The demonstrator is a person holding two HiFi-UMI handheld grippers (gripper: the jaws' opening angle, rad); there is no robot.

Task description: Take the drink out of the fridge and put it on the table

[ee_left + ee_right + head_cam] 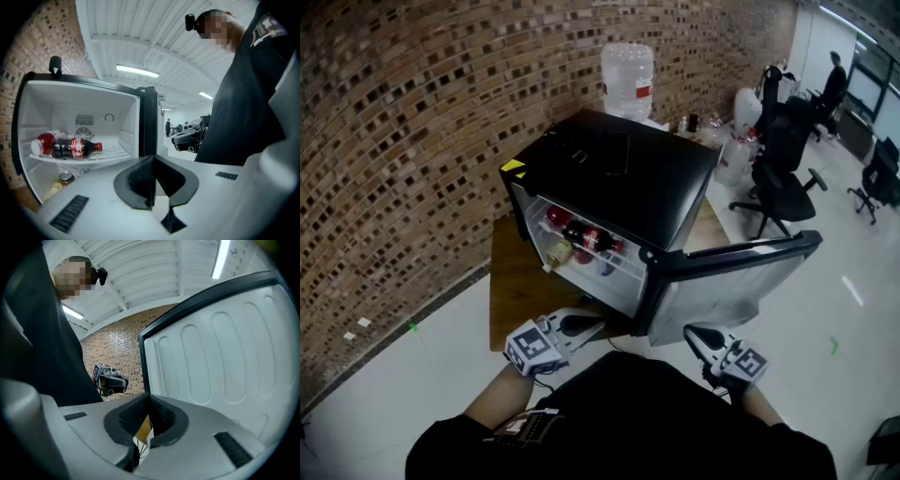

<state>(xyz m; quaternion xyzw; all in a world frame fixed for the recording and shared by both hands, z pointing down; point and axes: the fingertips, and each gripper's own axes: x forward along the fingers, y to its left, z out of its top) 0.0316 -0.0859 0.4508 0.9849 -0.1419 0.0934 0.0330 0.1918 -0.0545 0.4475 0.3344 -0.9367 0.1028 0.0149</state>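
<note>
A black mini fridge stands on a wooden table with its door swung open to the right. On its shelf a cola bottle lies on its side, red cap toward the door. A red-and-white container lies behind it. A can stands on the level below. My left gripper is shut and empty, low in front of the open fridge. My right gripper is shut and empty beside the door's white inner face.
A large water jug stands behind the fridge by the brick wall. Office chairs and a person are at the far right. White floor lies left of the table.
</note>
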